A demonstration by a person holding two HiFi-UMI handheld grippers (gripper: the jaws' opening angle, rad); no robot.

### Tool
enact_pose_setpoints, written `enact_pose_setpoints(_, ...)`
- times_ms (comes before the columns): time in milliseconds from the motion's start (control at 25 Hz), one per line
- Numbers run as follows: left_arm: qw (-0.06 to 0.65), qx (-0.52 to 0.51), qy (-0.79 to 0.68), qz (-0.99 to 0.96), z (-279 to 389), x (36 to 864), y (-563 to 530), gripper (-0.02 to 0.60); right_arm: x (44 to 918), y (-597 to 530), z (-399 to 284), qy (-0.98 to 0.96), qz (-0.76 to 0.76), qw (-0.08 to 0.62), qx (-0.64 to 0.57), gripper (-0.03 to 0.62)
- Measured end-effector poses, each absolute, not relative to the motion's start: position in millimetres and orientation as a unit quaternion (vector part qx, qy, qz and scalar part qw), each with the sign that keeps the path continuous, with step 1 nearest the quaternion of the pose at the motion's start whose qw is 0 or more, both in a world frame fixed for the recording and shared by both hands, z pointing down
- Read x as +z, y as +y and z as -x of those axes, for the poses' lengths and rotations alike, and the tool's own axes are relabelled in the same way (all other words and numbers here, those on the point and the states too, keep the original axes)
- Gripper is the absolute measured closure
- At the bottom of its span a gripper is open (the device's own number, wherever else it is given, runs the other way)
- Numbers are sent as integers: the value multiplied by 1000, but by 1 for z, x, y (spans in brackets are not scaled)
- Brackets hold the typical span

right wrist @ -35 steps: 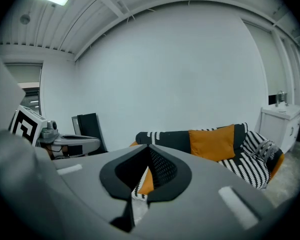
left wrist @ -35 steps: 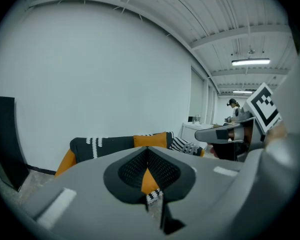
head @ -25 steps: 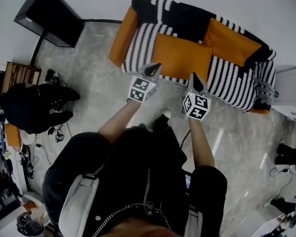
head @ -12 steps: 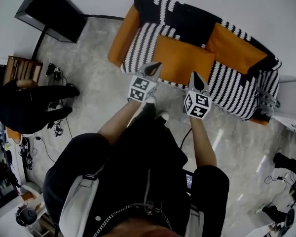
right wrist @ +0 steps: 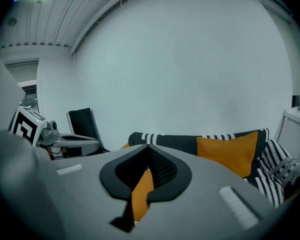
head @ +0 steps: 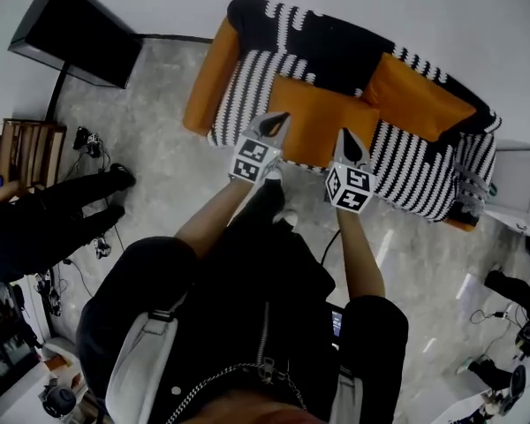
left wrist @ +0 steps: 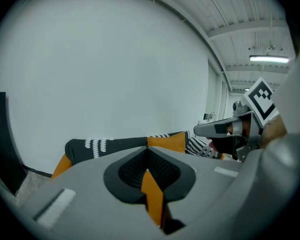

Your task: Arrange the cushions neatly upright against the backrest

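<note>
A black-and-white striped sofa (head: 256, 82) with orange arms stands ahead of me. One orange cushion (head: 322, 117) lies flat on its seat. A second orange cushion (head: 417, 95) leans against the black backrest (head: 336, 38), and it also shows in the right gripper view (right wrist: 225, 151). My left gripper (head: 274, 124) is shut and empty, its tip over the front left edge of the flat cushion. My right gripper (head: 349, 144) is shut and empty at that cushion's front right edge. Orange shows through the slit of each pair of jaws in the gripper views.
A black cabinet on a stand (head: 75, 34) is at the left wall. A person in black (head: 44, 228) crouches at the left beside cables and a wooden crate (head: 22, 144). A white unit (head: 512, 179) stands right of the sofa.
Both grippers have moved forward toward the sofa, side by side, jaws still shut. The sofa sits closer under their tips. The person at the left has shifted lower in the view.
</note>
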State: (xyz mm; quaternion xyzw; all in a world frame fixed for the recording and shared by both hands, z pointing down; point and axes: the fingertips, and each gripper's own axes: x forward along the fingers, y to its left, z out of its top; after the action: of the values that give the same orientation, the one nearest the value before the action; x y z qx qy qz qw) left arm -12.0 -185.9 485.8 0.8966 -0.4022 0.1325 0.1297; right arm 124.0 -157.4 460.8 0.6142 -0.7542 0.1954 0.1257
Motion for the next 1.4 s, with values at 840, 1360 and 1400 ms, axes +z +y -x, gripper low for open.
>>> enact_pose_setpoints(840,147,162,-366,-905,-4,515,-278,571,481,-236,-148,-719,-651,128,205,591)
enact_pose_setpoints(1360,137,182,-383,-895,-19,546,-311,571,535,-249,-218,-698,-661,144,235,591)
enact_pose_setpoints(1400,138,185,-383,-895,-21,550,-313,571,541,-249,-224,-696,-662,146,237,591)
